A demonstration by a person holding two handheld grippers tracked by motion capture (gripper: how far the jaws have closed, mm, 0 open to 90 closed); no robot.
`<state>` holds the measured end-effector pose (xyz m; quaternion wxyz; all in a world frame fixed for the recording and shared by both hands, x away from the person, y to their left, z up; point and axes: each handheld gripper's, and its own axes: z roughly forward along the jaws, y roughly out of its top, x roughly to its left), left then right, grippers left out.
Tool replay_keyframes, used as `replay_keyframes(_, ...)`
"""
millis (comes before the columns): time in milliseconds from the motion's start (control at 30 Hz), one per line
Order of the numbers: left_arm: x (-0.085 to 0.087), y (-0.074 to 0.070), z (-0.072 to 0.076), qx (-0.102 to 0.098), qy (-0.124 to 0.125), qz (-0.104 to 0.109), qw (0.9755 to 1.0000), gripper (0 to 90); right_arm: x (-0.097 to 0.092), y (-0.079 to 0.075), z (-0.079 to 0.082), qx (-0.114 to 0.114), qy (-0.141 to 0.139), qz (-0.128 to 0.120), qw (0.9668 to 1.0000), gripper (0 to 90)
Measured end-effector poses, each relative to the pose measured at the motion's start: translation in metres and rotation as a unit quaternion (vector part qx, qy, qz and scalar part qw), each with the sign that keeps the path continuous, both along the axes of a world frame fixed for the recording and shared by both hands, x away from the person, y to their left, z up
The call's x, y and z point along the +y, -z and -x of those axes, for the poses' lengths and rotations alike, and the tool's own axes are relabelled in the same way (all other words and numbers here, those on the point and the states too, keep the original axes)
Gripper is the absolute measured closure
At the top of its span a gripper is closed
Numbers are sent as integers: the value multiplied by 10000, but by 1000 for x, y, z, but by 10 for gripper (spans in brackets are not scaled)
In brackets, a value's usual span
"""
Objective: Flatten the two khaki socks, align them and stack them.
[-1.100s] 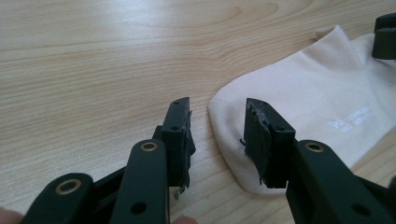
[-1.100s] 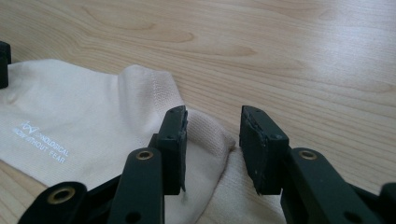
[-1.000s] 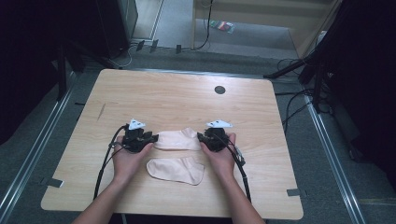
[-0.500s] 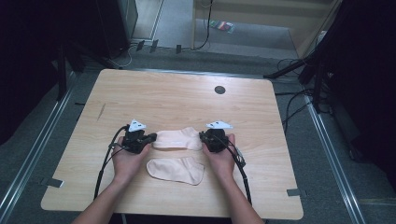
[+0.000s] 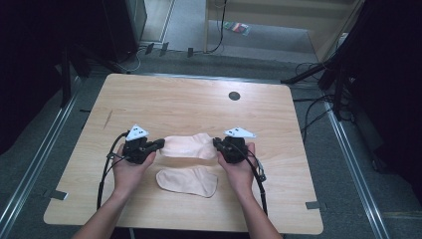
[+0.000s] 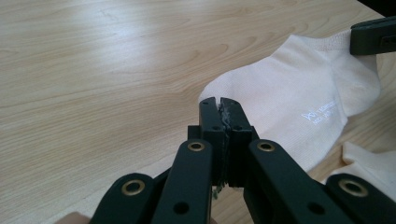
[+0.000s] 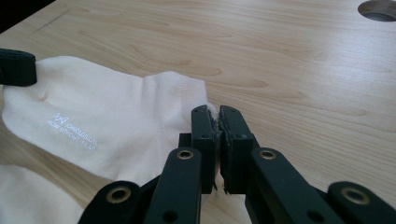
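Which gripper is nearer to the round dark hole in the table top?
The right gripper is nearer: the hole lies just beyond it and slightly to its right. The left gripper is farther off, across the held sock.

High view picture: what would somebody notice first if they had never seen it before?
Probably the pale sock stretched flat in the middle of the wooden table, pinched at one end by the left gripper and at the other by the right gripper. Just below it, nearer the person, lies a second sock that nobody is holding. Farther back, a small dark round hole stands out in the tabletop.
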<state>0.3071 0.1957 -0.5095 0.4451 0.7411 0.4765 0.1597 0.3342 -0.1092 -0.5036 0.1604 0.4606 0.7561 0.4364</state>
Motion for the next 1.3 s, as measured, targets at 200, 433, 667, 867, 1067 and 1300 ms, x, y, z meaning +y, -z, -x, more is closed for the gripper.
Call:
replay_keyframes(200, 3, -7, 10, -50, 66, 29, 10000, 900, 1, -5, 11, -53, -60, -4, 10000, 863)
replay_keyframes(433, 2, -7, 24, -29, 165, 4, 9999, 900, 0, -7, 23, -43, -78, -50, 9999, 863)
replay_keyframes(667, 2, -6, 36, 6, 231, -9, 9997, 900, -2, -8, 35, -21, -114, -57, 9999, 863)
replay_keyframes(867, 2, -4, 48, 65, 295, -30, 9995, 900, -4, -7, 51, 14, -146, -76, 9999, 863)
replay_keyframes(1067, 3, 1, 58, 161, 383, -88, 9991, 900, -3, -6, 67, 40, -200, -91, 9998, 863)
replay_keyframes(1300, 4, 6, 66, 257, 416, -83, 9988, 900, -4, -3, 80, 86, -194, -138, 9997, 863)
